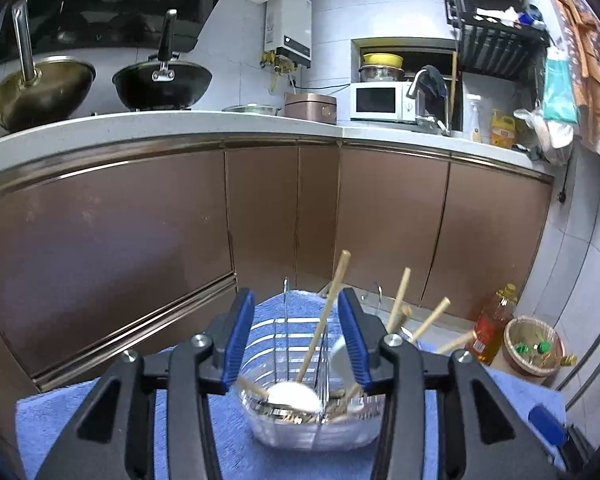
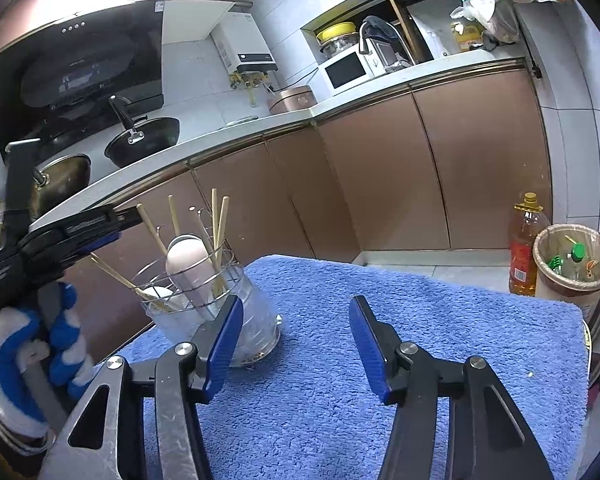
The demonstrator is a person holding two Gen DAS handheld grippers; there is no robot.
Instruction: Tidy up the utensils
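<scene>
A clear utensil holder with a wire rack [image 1: 300, 408] [image 2: 220, 312] stands on a blue towel [image 2: 380, 340]. It holds white spoons [image 1: 292, 396] [image 2: 188, 268] and several wooden chopsticks [image 1: 328, 312] [image 2: 220, 216]. My left gripper [image 1: 296, 336] hovers just above the holder, open, with one wooden chopstick rising between its blue pads, untouched. It shows from the side in the right wrist view [image 2: 100, 232]. My right gripper [image 2: 296, 344] is open and empty over the towel, right of the holder.
Brown cabinets [image 1: 140, 240] and a white counter [image 1: 220, 124] stand behind, with two woks, a microwave [image 1: 380, 102] and a rice cooker. An oil bottle [image 2: 524, 252] and a bin [image 2: 572, 264] stand on the floor at right.
</scene>
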